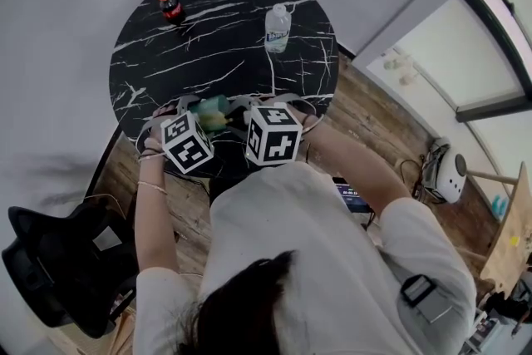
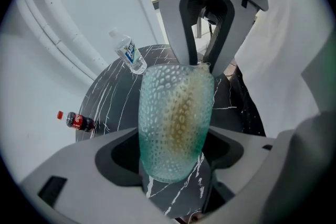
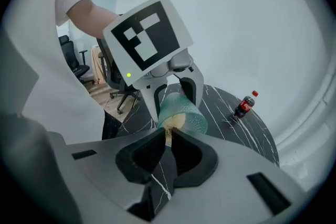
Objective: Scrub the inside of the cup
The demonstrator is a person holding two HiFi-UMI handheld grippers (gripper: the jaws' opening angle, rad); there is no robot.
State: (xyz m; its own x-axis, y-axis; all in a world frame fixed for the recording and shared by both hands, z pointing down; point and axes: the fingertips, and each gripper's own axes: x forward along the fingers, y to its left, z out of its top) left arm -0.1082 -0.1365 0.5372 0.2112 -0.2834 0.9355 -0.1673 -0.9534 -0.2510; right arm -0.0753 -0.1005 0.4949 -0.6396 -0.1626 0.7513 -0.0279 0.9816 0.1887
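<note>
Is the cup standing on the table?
No, the left gripper holds the cup in its jaws, up off the table.

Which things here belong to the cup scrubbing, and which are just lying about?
In the job: green dimpled translucent cup, held by left gripper; yellowish scrubbing pad, held by right gripper.
Lying about: red-capped cola bottle; clear plastic water bottle, both on the black marble table.

Head view steeply down over the table; both gripper views close, low, face to face across it.
</note>
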